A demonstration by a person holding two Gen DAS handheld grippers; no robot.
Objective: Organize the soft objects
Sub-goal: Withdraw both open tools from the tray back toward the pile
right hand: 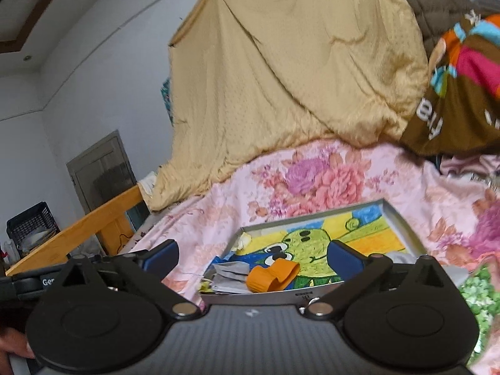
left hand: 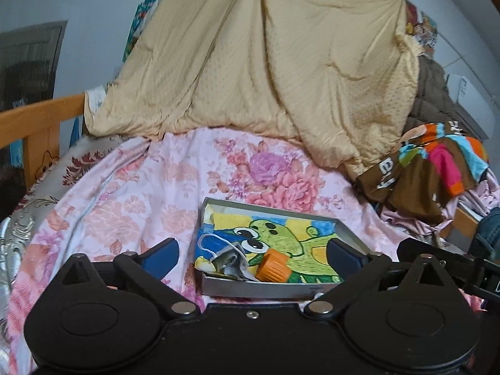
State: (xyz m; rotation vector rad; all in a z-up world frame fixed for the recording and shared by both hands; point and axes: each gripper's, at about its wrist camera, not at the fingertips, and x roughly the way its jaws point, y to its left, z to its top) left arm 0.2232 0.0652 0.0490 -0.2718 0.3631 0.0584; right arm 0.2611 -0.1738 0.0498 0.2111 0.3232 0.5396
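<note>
A grey tray [left hand: 268,289] [right hand: 393,215] with a green cartoon picture lies on the pink floral bedsheet [left hand: 150,187] [right hand: 312,181]. In it are an orange cap [left hand: 271,265] [right hand: 271,276] and crumpled paper scraps [left hand: 229,261] [right hand: 229,276]. A tan blanket [left hand: 265,68] [right hand: 281,78] hangs behind the bed. A brown multicoloured garment [left hand: 428,168] [right hand: 459,93] lies at the right. My left gripper [left hand: 253,254] is open and empty, just before the tray. My right gripper [right hand: 253,254] is open and empty, also just before the tray.
A wooden bed rail [left hand: 37,118] [right hand: 78,228] runs along the left. A dark quilted item [left hand: 437,93] lies behind the garment. A door [right hand: 100,172] and a black crate [right hand: 31,222] stand at the left. The other gripper shows at the right edge [left hand: 453,259].
</note>
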